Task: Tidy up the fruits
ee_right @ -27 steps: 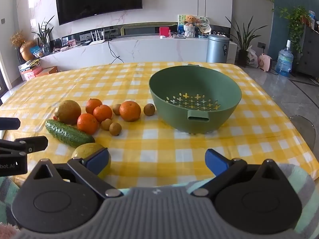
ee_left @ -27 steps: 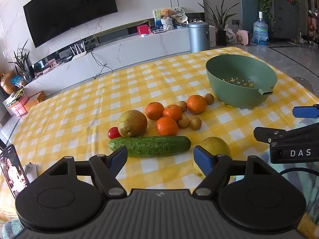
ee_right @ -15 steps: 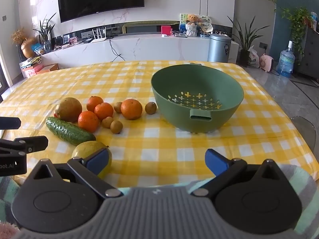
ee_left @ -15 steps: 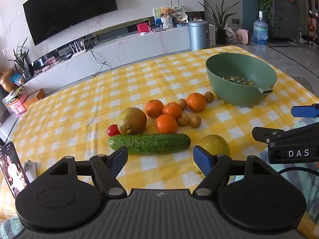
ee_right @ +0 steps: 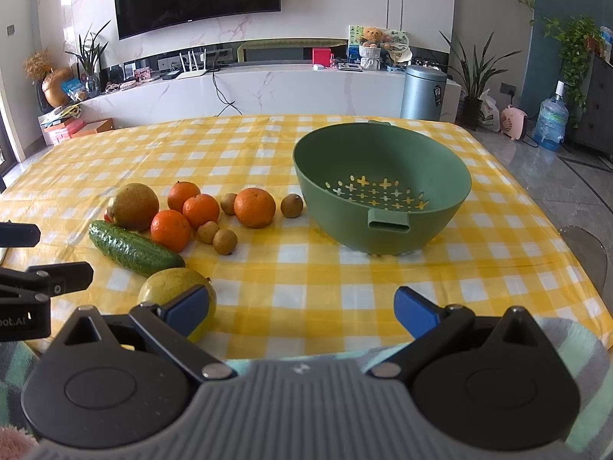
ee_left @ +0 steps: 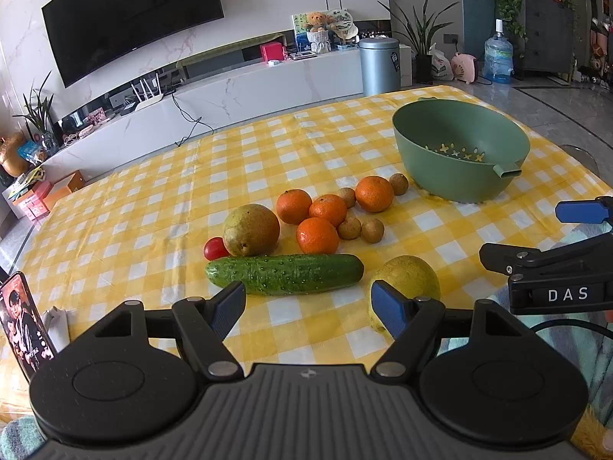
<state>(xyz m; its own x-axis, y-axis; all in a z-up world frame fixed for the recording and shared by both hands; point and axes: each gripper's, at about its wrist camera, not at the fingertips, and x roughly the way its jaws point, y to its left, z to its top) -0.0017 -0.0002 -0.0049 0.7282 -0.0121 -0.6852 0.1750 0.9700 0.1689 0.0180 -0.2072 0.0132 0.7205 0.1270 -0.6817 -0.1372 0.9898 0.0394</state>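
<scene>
So the tabletop [ee_left: 145, 207] has a yellow-and-white checked cloth on it, and all the produce sits in a loose bunch left of centre. Going left to right: a phone [ee_left: 23, 326] is propped at the near left edge with a picture on its screen. Then a little cherry tomato [ee_left: 215, 248] touching a brownish pear [ee_left: 251, 230], with a bumpy cucumber [ee_left: 284, 274] lying lengthwise just in front of both. Next come four mandarins [ee_left: 317, 234], three clustered together and the fourth [ee_left: 374, 194] a bit further right, with four small brown longans [ee_left: 372, 230] scattered in among them. A second, yellower pear [ee_left: 406, 278] sits closer to the near edge, right of the cucumber's tip. Far right is a green colander bowl [ee_right: 383, 226] with cross-shaped holes in its bottom, nothing inside it, well apart from the fruit pile except for one longan [ee_right: 291, 205] near its left wall.

Both tools hang over the near edge of the tabletop, tilted down. The left hand-held gripper [ee_left: 308, 306] has its blue pads spread wide with nothing between them, lined up roughly with the cucumber. The right hand-held gripper [ee_right: 302, 312] is also spread wide and holding nothing; its left pad overlaps the yellow pear in the right wrist view, but I can't tell if it's touching.
</scene>
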